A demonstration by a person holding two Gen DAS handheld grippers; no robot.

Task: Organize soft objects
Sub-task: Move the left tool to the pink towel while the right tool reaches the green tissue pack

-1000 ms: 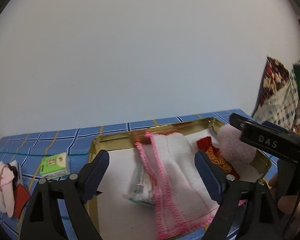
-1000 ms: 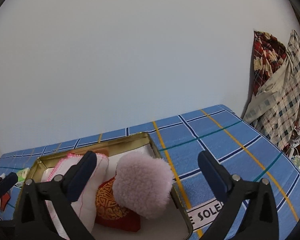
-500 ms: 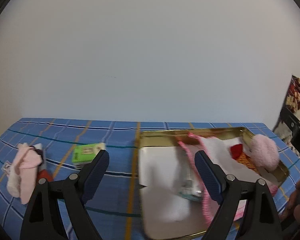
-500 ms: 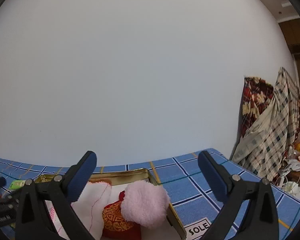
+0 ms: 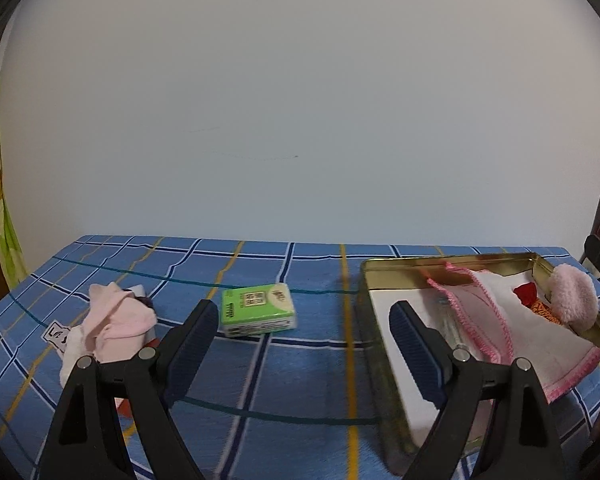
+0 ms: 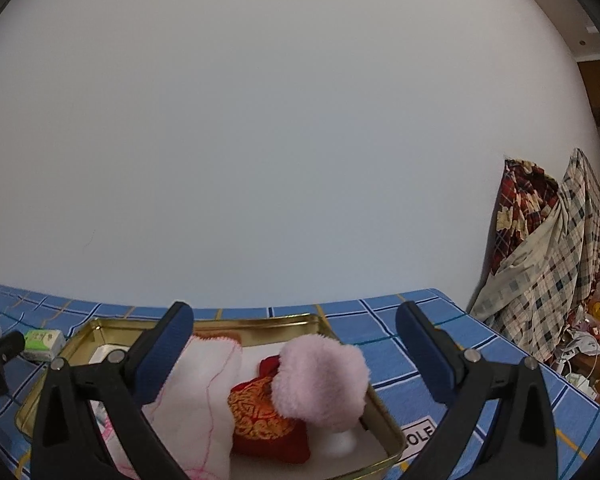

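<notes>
A gold tin tray (image 5: 440, 261) (image 6: 220, 321) on the blue checked cloth holds a white towel with pink edging (image 5: 496, 304) (image 6: 196, 392), a red embroidered pouch (image 6: 260, 412) and a fluffy pink puff (image 5: 572, 296) (image 6: 320, 380). A green tissue pack (image 5: 258, 310) (image 6: 44, 340) and a pink-and-white cloth bundle (image 5: 108, 320) lie on the cloth left of the tray. My left gripper (image 5: 304, 352) is open and empty above the cloth between pack and tray. My right gripper (image 6: 296, 356) is open and empty over the tray.
A plain pale wall stands close behind the table. Plaid and floral fabrics (image 6: 548, 260) hang at the right beyond the table edge, with clutter (image 6: 588, 344) on the floor. A label reading SOLE (image 6: 420, 432) marks the cloth by the tray's right side.
My left gripper has swung left, from over the tray to over the cloth, so the tissue pack and cloth bundle now face it. My right gripper has lifted back from the puff.
</notes>
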